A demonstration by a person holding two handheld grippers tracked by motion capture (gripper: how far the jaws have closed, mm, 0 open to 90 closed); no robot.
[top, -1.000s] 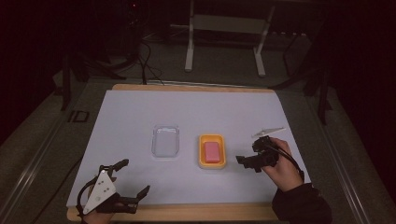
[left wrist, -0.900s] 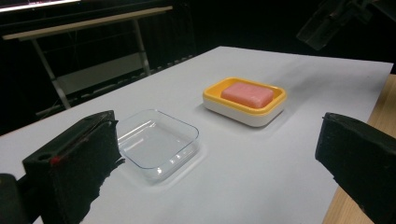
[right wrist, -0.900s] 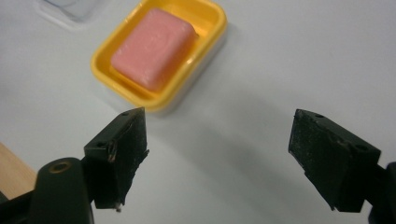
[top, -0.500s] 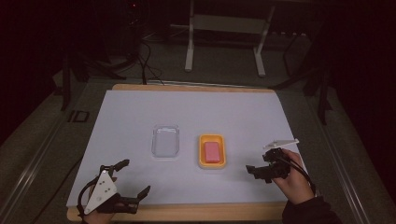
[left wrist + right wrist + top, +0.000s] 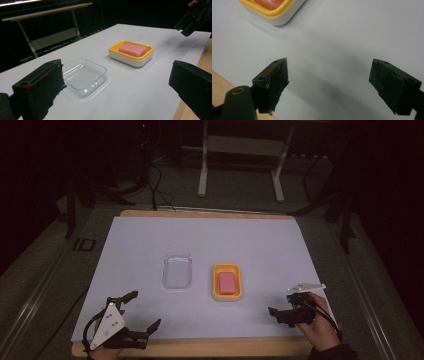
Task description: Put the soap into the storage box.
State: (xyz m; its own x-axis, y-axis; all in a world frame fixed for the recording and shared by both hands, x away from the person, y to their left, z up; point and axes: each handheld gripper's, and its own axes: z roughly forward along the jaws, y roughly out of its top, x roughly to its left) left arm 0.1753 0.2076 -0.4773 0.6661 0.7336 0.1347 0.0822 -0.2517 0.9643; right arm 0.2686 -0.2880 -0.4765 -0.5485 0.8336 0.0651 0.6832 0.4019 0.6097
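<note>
A yellow soap dish (image 5: 227, 294) holding a pink soap bar (image 5: 227, 281) sits mid-table, with a clear plastic tray (image 5: 177, 271) just to its left. My left gripper (image 5: 145, 309) rests near the front left edge, open and empty. From the left gripper view (image 5: 116, 72) the tray (image 5: 83, 76) and the dish (image 5: 131, 60) lie ahead. My right gripper (image 5: 280, 307) hovers low at the front right, to the right of the dish. Its jaws have just been opening, and only bare table lies between them (image 5: 329, 70). A corner of the dish (image 5: 279, 17) lies ahead of them.
A white sheet (image 5: 210, 240) covers the wooden table, whose front edge (image 5: 210, 347) runs close to both grippers. Beyond the far edge stand a metal frame (image 5: 240, 165) and cables on a dark floor.
My right gripper has moved toward the front right of the table and lower, away from the soap dish, with its jaws standing wider. The left gripper has stayed put.
</note>
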